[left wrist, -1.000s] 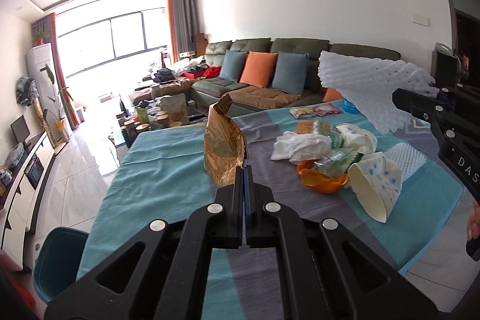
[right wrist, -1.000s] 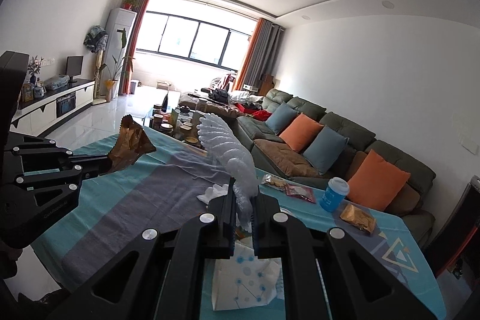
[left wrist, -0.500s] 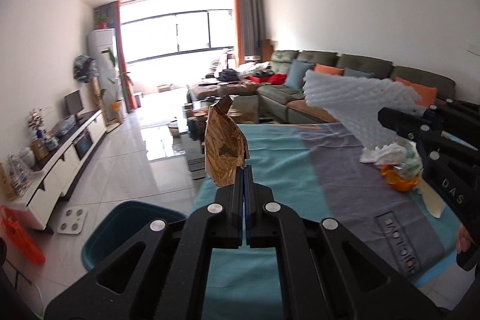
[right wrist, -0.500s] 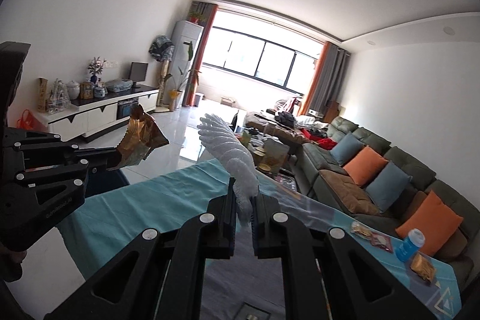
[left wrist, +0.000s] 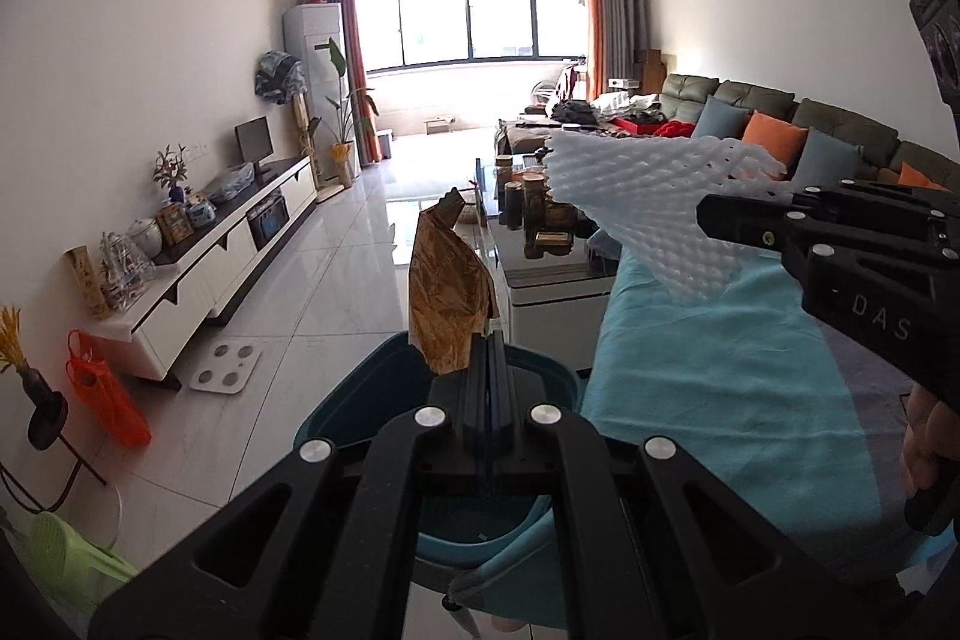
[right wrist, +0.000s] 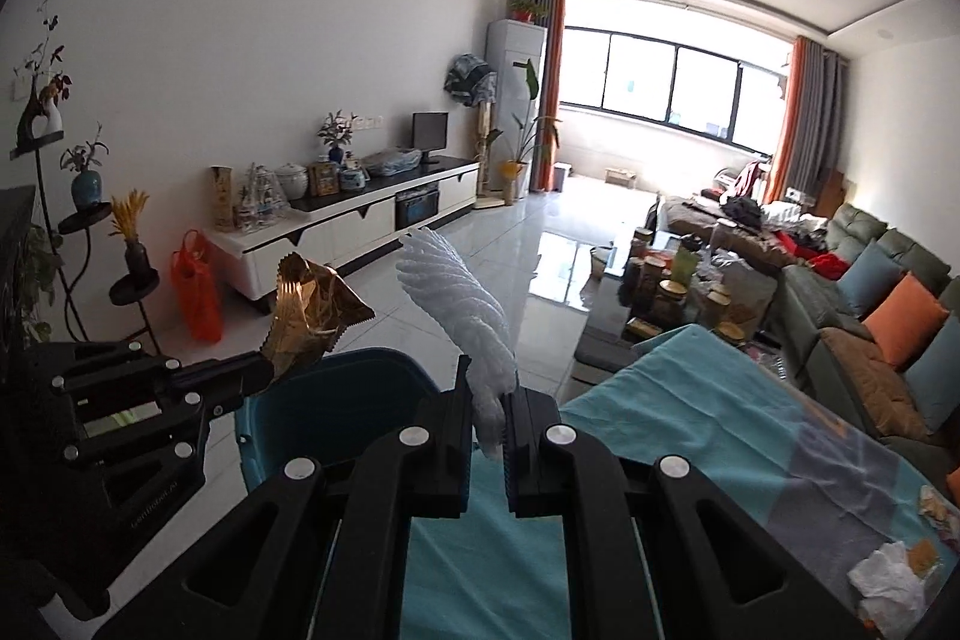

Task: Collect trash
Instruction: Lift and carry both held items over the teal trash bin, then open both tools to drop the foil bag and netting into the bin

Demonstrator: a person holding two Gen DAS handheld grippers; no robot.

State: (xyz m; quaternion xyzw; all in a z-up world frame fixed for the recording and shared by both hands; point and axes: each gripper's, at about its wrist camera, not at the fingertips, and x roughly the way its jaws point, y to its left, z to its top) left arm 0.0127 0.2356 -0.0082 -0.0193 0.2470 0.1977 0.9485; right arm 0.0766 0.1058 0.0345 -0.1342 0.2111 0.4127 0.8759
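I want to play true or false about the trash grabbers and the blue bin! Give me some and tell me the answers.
1. The left gripper holds a crinkly gold wrapper. True.
2. The right gripper is empty. False: its fingers pinch a white foam net.
3. A teal bin stands on the floor by the table end. True.
4. The gold wrapper already lies inside the bin. False: it is held above the bin.
5. The tablecloth is red. False: it is turquoise with a grey band.
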